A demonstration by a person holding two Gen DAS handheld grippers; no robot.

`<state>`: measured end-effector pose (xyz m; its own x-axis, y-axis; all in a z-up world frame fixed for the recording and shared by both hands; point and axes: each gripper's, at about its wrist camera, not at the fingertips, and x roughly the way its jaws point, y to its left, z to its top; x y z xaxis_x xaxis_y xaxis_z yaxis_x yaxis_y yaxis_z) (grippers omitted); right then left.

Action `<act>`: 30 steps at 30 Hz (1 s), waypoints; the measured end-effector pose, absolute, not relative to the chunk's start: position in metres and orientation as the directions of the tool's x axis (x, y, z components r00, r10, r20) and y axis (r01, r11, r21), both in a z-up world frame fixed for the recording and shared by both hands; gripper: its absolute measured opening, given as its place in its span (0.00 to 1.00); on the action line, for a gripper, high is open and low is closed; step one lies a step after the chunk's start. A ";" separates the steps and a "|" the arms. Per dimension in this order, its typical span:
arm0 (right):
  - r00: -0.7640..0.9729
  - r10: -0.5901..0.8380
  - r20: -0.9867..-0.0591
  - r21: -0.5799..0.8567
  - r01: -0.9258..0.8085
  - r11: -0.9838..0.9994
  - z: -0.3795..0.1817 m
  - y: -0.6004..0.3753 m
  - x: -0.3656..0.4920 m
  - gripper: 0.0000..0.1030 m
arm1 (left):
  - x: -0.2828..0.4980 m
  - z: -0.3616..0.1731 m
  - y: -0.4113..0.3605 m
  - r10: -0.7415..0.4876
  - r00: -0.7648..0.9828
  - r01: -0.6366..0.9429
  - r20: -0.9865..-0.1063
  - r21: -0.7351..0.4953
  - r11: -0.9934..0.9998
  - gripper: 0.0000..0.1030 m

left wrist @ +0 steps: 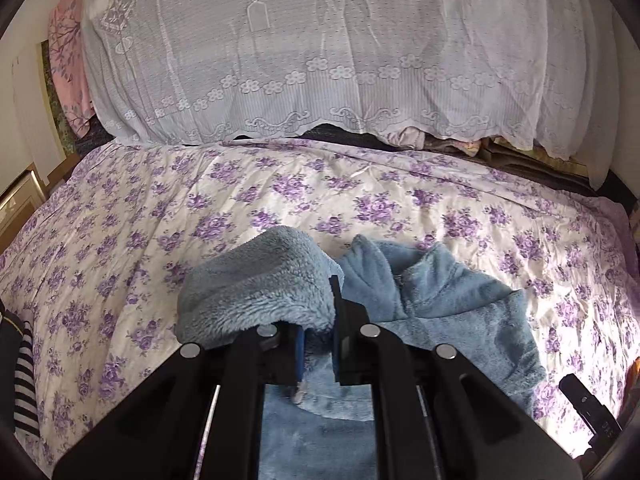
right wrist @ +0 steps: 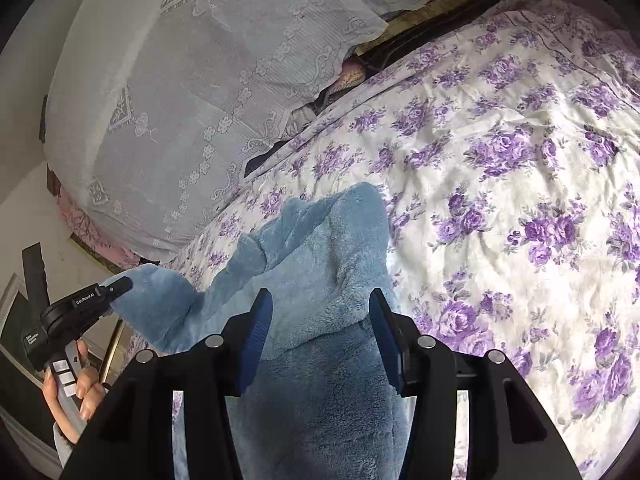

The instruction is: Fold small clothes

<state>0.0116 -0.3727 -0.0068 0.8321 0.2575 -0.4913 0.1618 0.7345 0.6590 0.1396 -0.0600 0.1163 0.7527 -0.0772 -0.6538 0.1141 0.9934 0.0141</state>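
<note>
Your left claw [left wrist: 318, 320] is pinched onto a sleeve end of the blue fleece garment [left wrist: 440, 300], lifting it clear of the bed. The fleece bulges thickly over one finger, so the bite looks shallow; a quick pull could let it slide out and flop back unfolded. Your right claw [right wrist: 320, 336] hangs with its jaws spread apart, holding nothing, above the garment's middle, which lies on the floral bedspread [right wrist: 520, 160]. With nothing pinning the body, carrying the sleeve across may drag the whole piece and bunch it. The soft bedspread could ruck up too. The lace-covered pile [left wrist: 300, 40] sits well behind.
</note>
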 end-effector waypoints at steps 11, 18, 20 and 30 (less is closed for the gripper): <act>0.854 0.239 -0.462 0.735 0.218 0.641 -0.016 -0.404 0.006 0.49 | 0.121 0.079 -0.163 -0.150 0.706 0.255 -0.693 0.050 0.966 0.08; 0.855 0.218 -0.471 0.747 0.255 0.614 -0.024 -0.416 0.005 0.49 | 0.093 0.031 -0.198 -0.184 0.639 0.398 -0.747 0.117 0.910 0.82; 0.856 0.218 -0.469 0.752 0.258 0.606 -0.025 -0.418 0.005 0.49 | 0.083 0.036 -0.192 -0.196 0.657 0.421 -0.728 0.138 0.896 0.85; 0.817 0.398 -0.418 0.745 0.057 0.665 -0.010 -0.368 0.019 0.50 | 0.098 0.066 -0.065 -0.051 0.743 0.194 -0.667 0.142 0.971 0.95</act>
<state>0.0185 -0.3678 -0.0099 0.8166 0.3982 -0.4179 0.0567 0.6652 0.7445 0.0978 -0.0650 0.0657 0.7435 -0.0508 -0.6668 0.1937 0.9707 0.1419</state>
